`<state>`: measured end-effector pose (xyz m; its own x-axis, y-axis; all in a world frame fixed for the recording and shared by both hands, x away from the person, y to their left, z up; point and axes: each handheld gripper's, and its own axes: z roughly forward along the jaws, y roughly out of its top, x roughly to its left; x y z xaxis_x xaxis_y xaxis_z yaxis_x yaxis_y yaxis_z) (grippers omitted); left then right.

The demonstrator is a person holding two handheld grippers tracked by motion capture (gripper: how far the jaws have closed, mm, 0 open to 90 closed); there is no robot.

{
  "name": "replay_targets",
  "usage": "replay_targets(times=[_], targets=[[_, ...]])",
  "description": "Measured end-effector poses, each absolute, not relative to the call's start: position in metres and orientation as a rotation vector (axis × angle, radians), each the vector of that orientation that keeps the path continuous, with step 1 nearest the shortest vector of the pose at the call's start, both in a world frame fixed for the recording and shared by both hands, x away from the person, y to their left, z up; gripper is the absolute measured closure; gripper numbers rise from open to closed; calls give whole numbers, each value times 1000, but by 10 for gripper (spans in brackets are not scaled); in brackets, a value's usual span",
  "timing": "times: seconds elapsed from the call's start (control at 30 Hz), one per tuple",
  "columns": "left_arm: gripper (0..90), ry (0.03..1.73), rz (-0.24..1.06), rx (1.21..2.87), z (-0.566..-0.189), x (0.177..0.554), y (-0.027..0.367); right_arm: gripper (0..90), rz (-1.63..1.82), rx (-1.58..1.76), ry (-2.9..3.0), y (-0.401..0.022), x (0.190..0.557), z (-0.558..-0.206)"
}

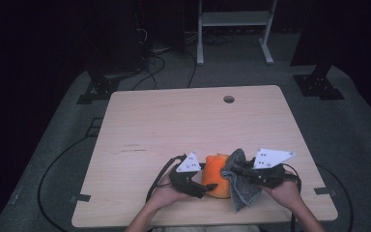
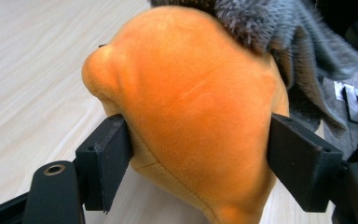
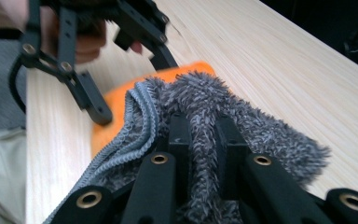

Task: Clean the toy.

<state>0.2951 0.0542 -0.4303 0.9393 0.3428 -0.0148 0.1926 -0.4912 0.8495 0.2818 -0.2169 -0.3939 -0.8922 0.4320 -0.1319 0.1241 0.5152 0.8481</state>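
Soft orange plush toy point(image 2: 191, 121) sits between the left gripper point(image 2: 198, 154) jaws, both black pads pressed into its flanks, so it is clamped; its rounded top bulges past the jaw tips, its base on the light wooden table point(image 1: 174, 121). Fuzzy grey microfibre cloth point(image 3: 223, 116) is pinched in the right gripper point(image 3: 200, 135), jaws closed tight on a fold (pile spills out either side of them). Cloth drapes over the toy's far side, touching it, just beyond the right jaw tips. Both grippers near the table's front edge, hands behind them.
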Motion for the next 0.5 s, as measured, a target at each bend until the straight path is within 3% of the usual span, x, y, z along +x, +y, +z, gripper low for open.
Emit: replay_targets(times=[0.27,0.5], targets=[[257,341,234,2119,-423,289,46,792,1409,338,2416,-206,267,-372],[269,333,222,2125,-426,290,49,793,1360,301,2491,-194,273,-382]])
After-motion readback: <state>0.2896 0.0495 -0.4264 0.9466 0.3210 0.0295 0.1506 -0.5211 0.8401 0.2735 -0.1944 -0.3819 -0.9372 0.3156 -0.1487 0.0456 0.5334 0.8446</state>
